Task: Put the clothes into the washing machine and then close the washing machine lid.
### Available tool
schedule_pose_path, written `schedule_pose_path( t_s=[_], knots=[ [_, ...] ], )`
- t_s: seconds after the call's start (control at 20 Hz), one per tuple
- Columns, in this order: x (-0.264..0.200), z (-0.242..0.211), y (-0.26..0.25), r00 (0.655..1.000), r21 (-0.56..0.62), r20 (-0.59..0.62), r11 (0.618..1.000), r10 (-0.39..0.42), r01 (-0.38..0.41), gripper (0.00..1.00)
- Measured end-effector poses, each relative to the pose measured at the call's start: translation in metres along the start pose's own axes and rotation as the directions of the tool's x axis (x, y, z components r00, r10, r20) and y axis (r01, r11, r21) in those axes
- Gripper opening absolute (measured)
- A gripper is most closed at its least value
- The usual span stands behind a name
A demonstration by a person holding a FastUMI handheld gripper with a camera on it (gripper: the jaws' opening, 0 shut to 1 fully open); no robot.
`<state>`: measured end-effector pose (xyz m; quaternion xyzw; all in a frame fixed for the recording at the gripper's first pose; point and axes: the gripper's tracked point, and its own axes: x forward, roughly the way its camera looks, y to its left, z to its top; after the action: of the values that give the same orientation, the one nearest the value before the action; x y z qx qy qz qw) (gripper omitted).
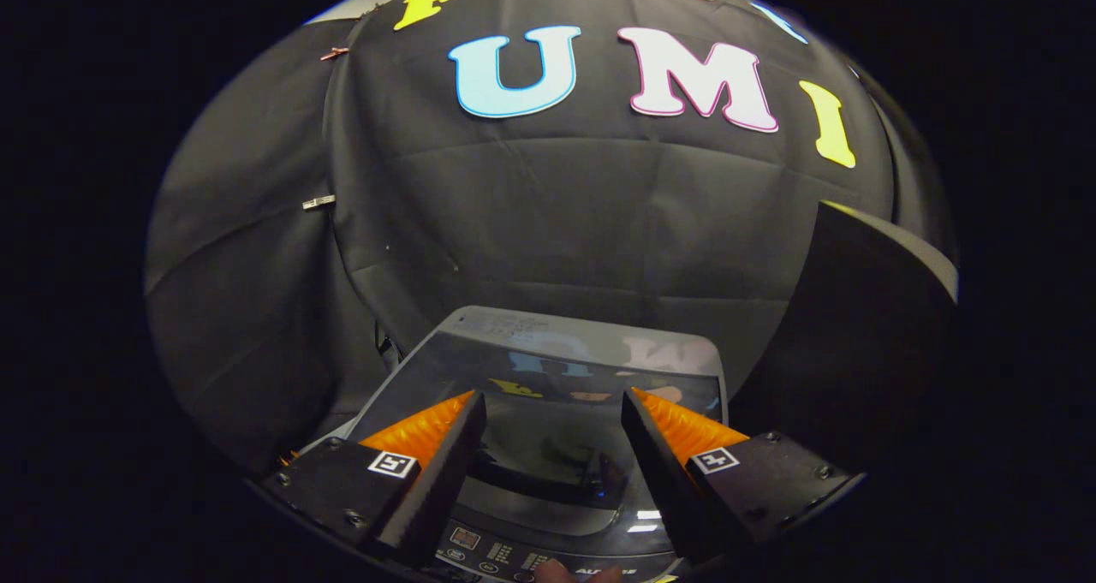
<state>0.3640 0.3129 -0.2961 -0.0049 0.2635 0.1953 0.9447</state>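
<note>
The grey top-loading washing machine (548, 377) sits low down against the black cloth wall (548, 215), and everything here is told from it. Its dark shiny see-through lid (556, 446) lies flat and shut over the top. The wall shows up in the lid like in a mirror. The gripper (554, 412) hangs just above the washing machine, and its two fingers are spread wide apart with nothing held between them. One finger (445, 463) is over one side of the lid and the other finger is over the other side, so the middle of the lid shows in the gap between them. At the near edge of the washing machine, under the fingers, is a dark control strip with small buttons (505, 556). A fingertip of a person (556, 573) pokes up right by that strip. Beside the washing machine stands a big dark curved panel with a pale edge (865, 343).
</note>
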Motion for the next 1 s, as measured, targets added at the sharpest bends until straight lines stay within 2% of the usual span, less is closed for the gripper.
schedule_pose_path(
  t_s=[0.25,0.55,0.75,1.0],
  knots=[
    [-0.042,0.042,0.006,0.992,-0.037,0.125,0.999,-0.008,0.013,1.0],
    [-0.111,0.1,0.01,0.963,-0.068,0.27,0.998,0.013,0.005,1.0],
    [-0.151,0.125,-0.02,0.947,-0.082,0.32,0.996,-0.008,0.036,0.99],
    [-0.198,0.144,-0.077,0.933,-0.025,0.354,0.997,-0.065,0.079,0.99]
  ],
)
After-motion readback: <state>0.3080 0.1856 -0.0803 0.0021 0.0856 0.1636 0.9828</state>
